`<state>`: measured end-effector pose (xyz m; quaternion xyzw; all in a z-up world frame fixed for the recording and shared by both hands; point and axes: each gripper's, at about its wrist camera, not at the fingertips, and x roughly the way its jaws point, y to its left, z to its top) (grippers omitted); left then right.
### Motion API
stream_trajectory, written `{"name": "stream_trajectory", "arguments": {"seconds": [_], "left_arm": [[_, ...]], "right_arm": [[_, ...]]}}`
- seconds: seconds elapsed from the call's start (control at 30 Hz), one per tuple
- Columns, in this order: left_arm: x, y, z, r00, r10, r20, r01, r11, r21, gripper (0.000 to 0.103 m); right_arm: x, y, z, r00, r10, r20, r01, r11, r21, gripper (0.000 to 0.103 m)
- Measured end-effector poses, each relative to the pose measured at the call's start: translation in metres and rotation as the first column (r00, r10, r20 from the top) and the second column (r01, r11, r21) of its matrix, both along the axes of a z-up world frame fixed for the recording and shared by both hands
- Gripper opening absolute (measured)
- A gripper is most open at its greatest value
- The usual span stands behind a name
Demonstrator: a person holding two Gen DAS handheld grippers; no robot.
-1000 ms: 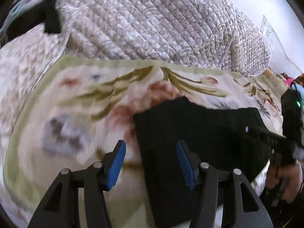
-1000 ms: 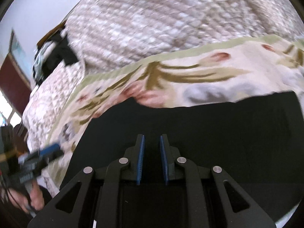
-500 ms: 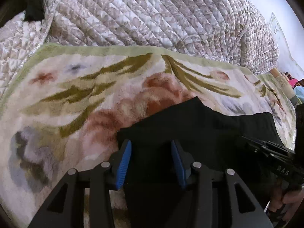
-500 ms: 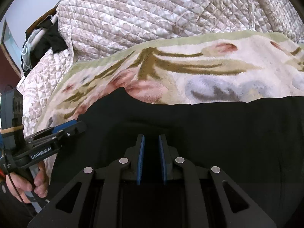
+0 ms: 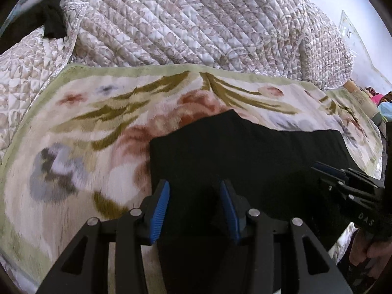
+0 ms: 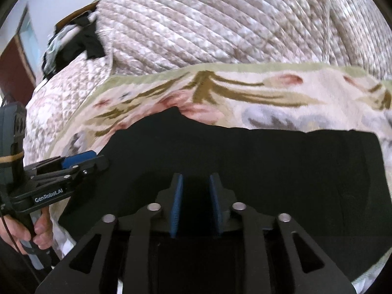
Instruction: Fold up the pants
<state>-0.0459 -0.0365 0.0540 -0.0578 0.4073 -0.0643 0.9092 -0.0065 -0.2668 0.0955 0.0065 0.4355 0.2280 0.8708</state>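
Note:
The black pants (image 5: pixel 245 152) lie flat on a floral blanket (image 5: pixel 85 127), their left end under my left gripper. My left gripper (image 5: pixel 194 207) is open, its blue pads straddling the near left edge of the pants. The pants fill the lower half of the right wrist view (image 6: pixel 269 161). My right gripper (image 6: pixel 195 204) is open a little over the near edge of the pants, nothing clamped between the pads. The right gripper shows at the right of the left wrist view (image 5: pixel 343 181). The left gripper shows at the left of the right wrist view (image 6: pixel 73 169).
A quilted bedspread (image 5: pixel 183 19) is heaped behind the blanket. Dark clothing (image 6: pixel 80 41) lies at the far left of the bed. A wall rises behind. The blanket's near edge drops off below the grippers.
My left gripper moved right onto the pants' left edge and narrowed, then opened slightly. My right gripper's pads have spread apart from nearly shut. The pants have settled flat.

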Motion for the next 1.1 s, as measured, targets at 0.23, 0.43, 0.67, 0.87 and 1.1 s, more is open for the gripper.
{"name": "stream_trajectory", "arguments": {"seconds": [0.23,0.43,0.67,0.87,1.1], "left_arm": [[-0.023,-0.003,-0.004,1.0,0.001,0.003,-0.001,1.0,-0.002,0.047],[-0.027,-0.009,-0.011,1.0,-0.015,0.008,0.014,0.999,0.033,0.049],[-0.028,-0.01,-0.012,1.0,-0.017,0.015,0.016,0.999,0.038,0.05],[-0.028,-0.011,-0.012,1.0,-0.016,0.015,0.016,0.999,0.034,0.051],[-0.028,-0.01,-0.013,1.0,-0.019,0.015,0.019,0.999,0.034,0.052]], "right_arm": [[-0.041,0.011,-0.009,0.997,0.059,0.056,-0.053,0.994,-0.098,0.027],[-0.048,0.004,-0.017,0.993,0.059,0.098,-0.043,0.987,-0.157,0.042],[-0.047,-0.008,-0.015,0.993,0.002,0.119,0.02,0.983,-0.182,0.042],[-0.028,-0.041,-0.01,0.976,-0.186,0.113,0.205,0.962,-0.178,0.042],[-0.02,-0.107,0.013,0.881,-0.455,0.126,0.462,0.886,-0.03,0.045]]}}
